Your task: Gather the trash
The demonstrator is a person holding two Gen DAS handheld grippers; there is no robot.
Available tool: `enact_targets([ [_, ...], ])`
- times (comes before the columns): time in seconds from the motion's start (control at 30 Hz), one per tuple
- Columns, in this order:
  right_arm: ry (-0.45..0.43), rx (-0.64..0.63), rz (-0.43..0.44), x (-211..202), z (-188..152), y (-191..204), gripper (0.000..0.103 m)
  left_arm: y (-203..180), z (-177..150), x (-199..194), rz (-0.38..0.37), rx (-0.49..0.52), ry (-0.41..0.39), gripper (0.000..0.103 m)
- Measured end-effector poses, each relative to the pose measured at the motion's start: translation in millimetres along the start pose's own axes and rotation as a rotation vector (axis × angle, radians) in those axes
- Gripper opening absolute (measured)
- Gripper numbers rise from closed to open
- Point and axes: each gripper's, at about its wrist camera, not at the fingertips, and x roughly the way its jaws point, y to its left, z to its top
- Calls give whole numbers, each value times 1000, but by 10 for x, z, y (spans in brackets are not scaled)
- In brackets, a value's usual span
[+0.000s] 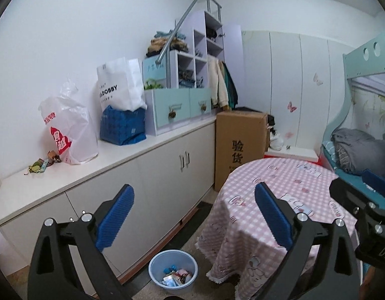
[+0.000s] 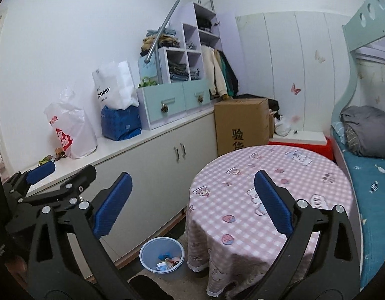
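On the floor, crumpled paper-and-wrapper trash (image 1: 176, 276) filled a round pale-blue plastic bin (image 1: 154, 266), well below both spread, empty hand-held grippers (image 1: 193, 217) (image 2: 192, 205).

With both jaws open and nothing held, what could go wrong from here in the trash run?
1. The small scraps beside the white plastic bag on the cabinet top may be overlooked, or the bag snagged in reaching them.
2. The blue bin sits close to the tablecloth's hanging hem; a drop could land on the cloth or floor.
3. The left gripper and right gripper are close together and might collide.
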Motion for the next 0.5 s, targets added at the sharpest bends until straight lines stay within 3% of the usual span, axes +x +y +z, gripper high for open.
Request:
enact_targets([
  [0.1, 6, 22, 15, -146, 6, -56, 96, -21, 1, -145, -21, -14, -14, 96],
  [0.3, -46, 7, -45, -444, 9, -93, 97, -141, 4, -447, -89, -15, -54, 96],
  [0.5, -82, -11, -91, -662, -23, -129, 97, -245, 26, -653, -97, 16, -86, 96],
])
